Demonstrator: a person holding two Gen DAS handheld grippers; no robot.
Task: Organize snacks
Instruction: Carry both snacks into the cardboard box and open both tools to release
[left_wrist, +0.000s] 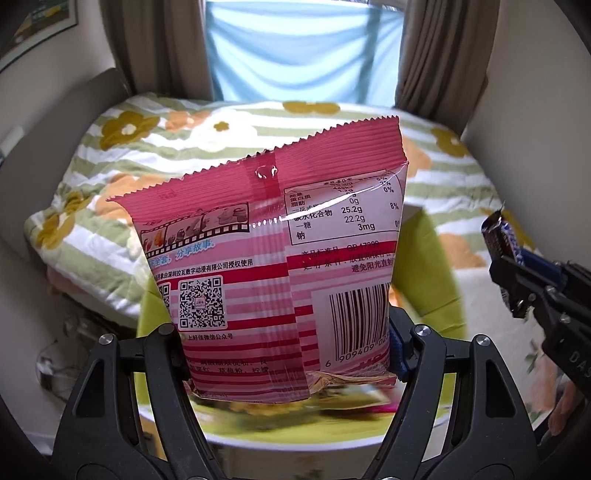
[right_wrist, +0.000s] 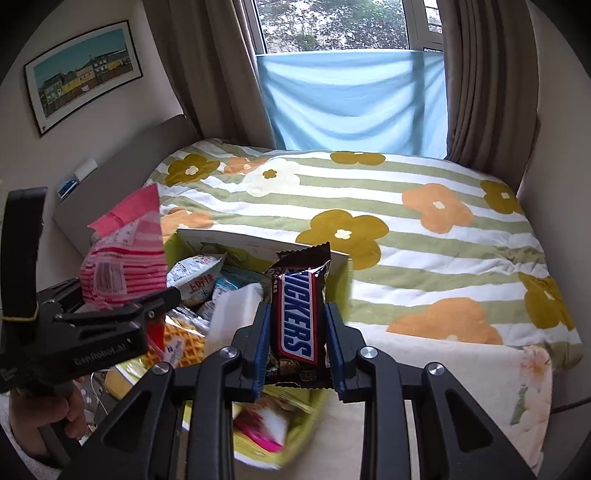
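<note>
Now pink snack bag (left_wrist: 273, 258) clamped upright in left gripper (left_wrist: 284, 354); Snickers bar (right_wrist: 297, 314) in right gripper (right_wrist: 297, 354).

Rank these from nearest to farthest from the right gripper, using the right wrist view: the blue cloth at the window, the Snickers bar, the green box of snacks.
1. Snickers bar: held between the right gripper's fingers.
2. Green box of snacks: just beneath and behind the bar, lower centre.
3. Blue cloth: hanging at the window beyond the bed, top centre.
</note>
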